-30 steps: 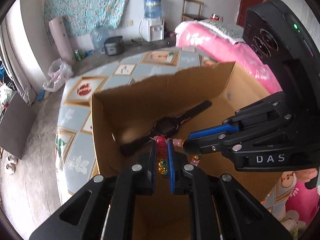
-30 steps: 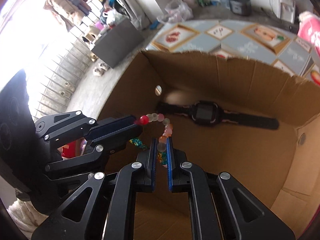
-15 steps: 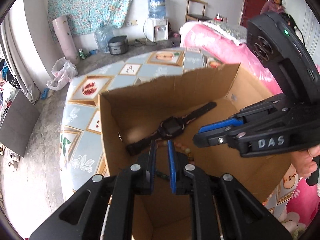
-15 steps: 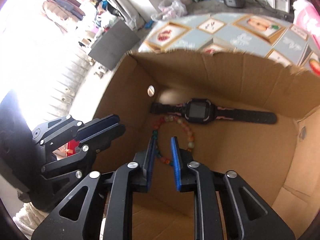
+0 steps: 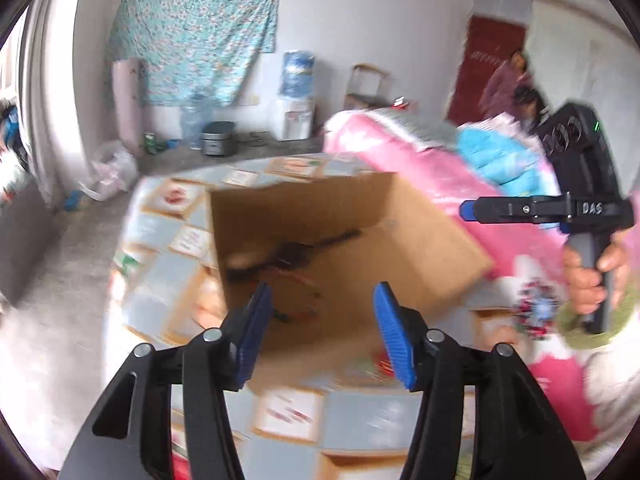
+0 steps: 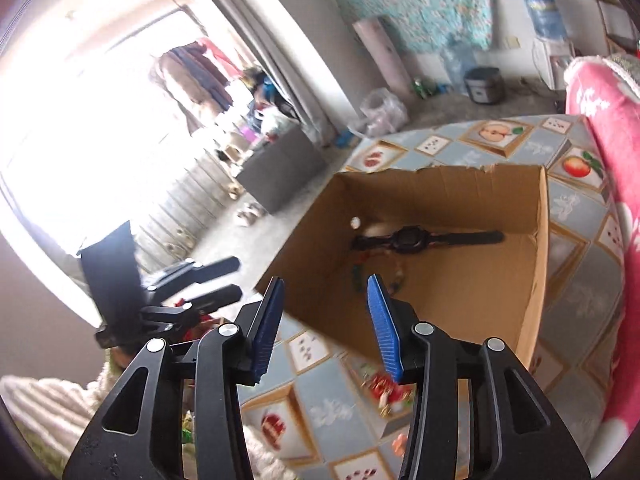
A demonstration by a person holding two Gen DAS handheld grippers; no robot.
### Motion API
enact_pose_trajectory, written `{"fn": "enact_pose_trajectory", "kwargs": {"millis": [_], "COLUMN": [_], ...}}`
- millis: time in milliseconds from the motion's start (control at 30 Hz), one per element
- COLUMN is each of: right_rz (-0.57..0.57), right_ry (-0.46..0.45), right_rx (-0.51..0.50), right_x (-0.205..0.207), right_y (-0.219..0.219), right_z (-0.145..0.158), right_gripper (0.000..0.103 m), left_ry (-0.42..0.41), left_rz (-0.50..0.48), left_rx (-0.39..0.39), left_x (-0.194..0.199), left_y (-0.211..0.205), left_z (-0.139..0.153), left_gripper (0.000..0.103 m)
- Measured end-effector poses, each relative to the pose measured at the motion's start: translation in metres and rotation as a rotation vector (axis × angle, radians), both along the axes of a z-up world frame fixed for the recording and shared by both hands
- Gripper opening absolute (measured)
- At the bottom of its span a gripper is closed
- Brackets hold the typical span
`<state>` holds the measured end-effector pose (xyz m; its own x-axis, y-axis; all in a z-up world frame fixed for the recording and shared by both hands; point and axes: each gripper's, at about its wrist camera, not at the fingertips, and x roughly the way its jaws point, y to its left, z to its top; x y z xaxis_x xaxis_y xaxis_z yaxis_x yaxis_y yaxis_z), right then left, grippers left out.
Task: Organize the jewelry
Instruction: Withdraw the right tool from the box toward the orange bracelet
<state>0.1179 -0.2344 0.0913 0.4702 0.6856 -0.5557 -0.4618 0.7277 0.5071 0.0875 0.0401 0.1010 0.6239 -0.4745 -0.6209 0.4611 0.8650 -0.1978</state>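
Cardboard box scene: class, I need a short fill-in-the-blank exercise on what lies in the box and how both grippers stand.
1. The black watch lies inside the ____ box.
2. Beside the watch in the box lies a string of ____.
3. The left gripper has jaws that are ____, with nothing between them.
4. The right gripper has pads coloured ____.

Missing words: cardboard; beads; open; blue

White walls, a floral cloth (image 5: pixel 192 36) hung up, a water dispenser (image 5: pixel 296 92), grey floor (image 5: pixel 52 264), a bright window (image 6: pixel 80 128).
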Motion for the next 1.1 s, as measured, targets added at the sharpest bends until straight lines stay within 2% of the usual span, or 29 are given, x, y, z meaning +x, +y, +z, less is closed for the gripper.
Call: {"fn": "enact_pose_trajectory", "kwargs": {"millis": [67,100,233,300,367,433,600,833,900,933,967,1033,1100], "right_rz": [-0.015,-0.033,-0.104,-0.136,-0.166,-0.192,-0.221,-0.248,-0.262,-0.28,-0.29,-0.313,-0.35], "right_ry": [0.003,0.023,0.118,0.18,0.209,0.221,0.222,0.188,0.173,0.164,0.155,0.146,0.15], "right_rx": [0.028,0.038,0.037,0.033,0.025,0.021,0.06,0.029,-0.019,-0.06,-0.097,-0.183,-0.266], "right_x": [-0.022,-0.031,-0.041,-0.036,-0.028,-0.019,0.006,0.031,0.021,0.015,0.008,-0.009,-0.02], "right_y": [-0.01,-0.014,-0.02,-0.021,-0.024,-0.029,-0.04,-0.045,-0.048,-0.047,-0.047,-0.046,-0.046], "right_z": [-0.009,-0.019,-0.063,-0.086,-0.098,-0.103,-0.098,-0.095,-0.095,-0.094,-0.094,-0.096,-0.102], "right_gripper": [0.043,0.043,0.042,0.038,0.032,0.03,0.028,0.028,0.037,0.053,0.059,0.064,0.071], "left_ry": [0.024,0.034,0.076,0.104,0.119,0.13,0.107,0.074,0.075,0.082,0.089,0.104,0.124], "left_rz": [-0.007,0.005,0.052,0.073,0.088,0.108,0.126,0.142,0.152,0.152,0.146,0.134,0.134], "left_rx": [-0.053,-0.051,0.042,0.113,0.151,0.174,0.161,0.13,0.141,0.157,0.165,0.195,0.262], "left_x": [-0.018,-0.023,-0.027,-0.019,-0.012,-0.003,0.011,0.033,0.034,0.031,0.028,0.018,0.007], "left_y": [-0.001,-0.004,-0.021,-0.032,-0.036,-0.037,-0.04,-0.043,-0.039,-0.04,-0.041,-0.043,-0.047], "left_z": [-0.015,-0.024,-0.061,-0.08,-0.091,-0.1,-0.1,-0.104,-0.105,-0.107,-0.108,-0.114,-0.123], "left_gripper": [0.053,0.053,0.053,0.053,0.053,0.053,0.053,0.053,0.053,0.055,0.06,0.067,0.073]}}
